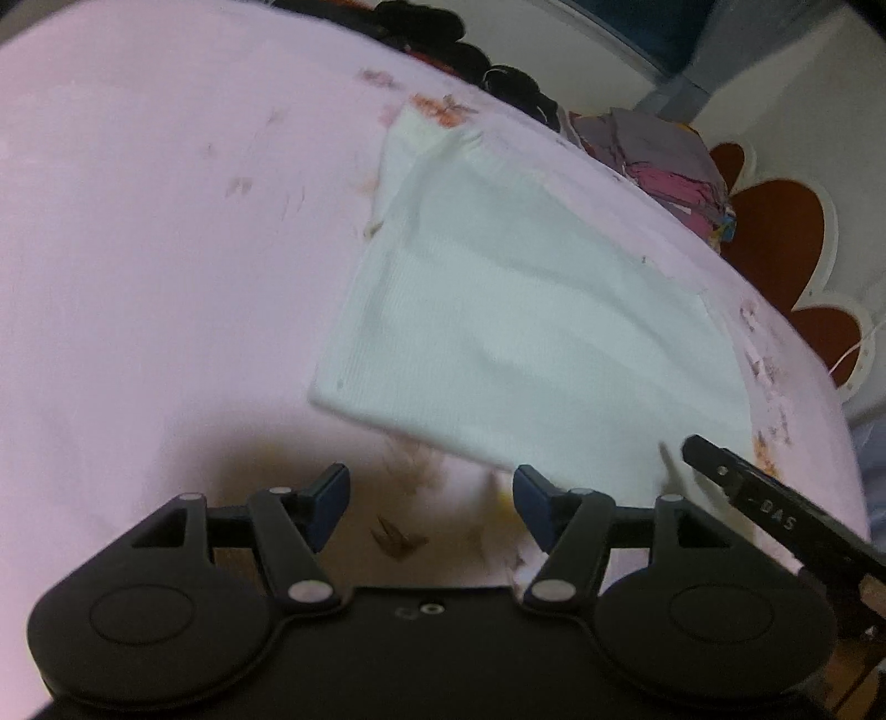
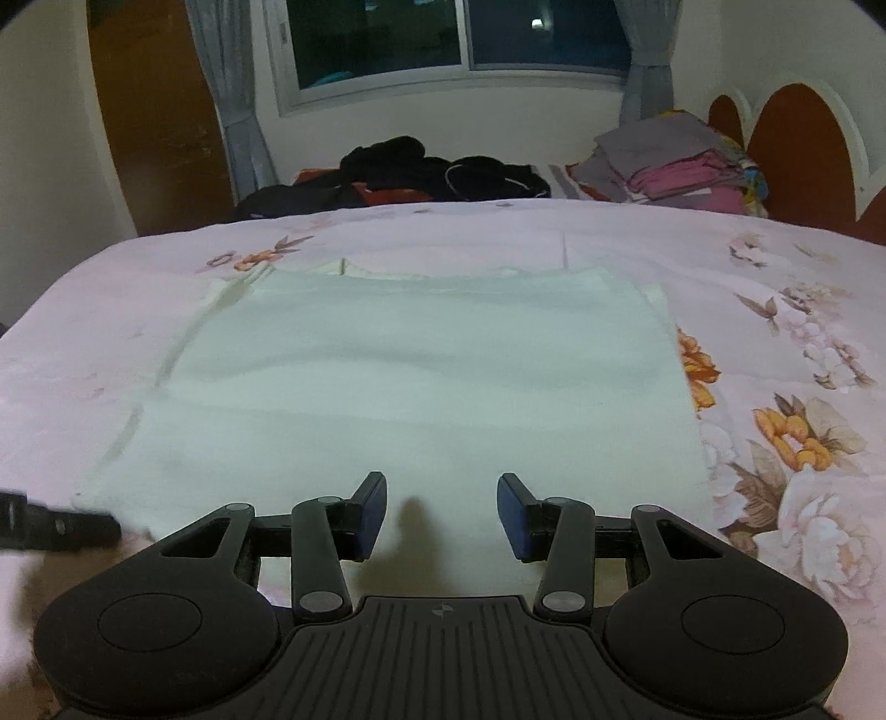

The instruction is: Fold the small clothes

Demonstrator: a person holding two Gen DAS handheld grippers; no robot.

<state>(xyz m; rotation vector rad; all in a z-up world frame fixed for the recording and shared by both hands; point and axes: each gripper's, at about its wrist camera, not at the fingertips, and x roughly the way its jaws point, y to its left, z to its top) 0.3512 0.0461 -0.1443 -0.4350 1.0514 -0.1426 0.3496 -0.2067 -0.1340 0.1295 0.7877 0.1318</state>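
A bed with a pink floral sheet (image 2: 775, 343) carries a white garment (image 2: 410, 376) spread flat. Both the left tool (image 1: 431, 501) and right tool (image 2: 441, 518) hover at its near edge, fingers wide apart, holding nothing.

Your left wrist view hangs low over the bed (image 1: 138, 221), angled far-right; your right wrist view faces the far window (image 2: 465, 39). Both share the white garment (image 1: 526, 310) (image 2: 415, 376), close up.
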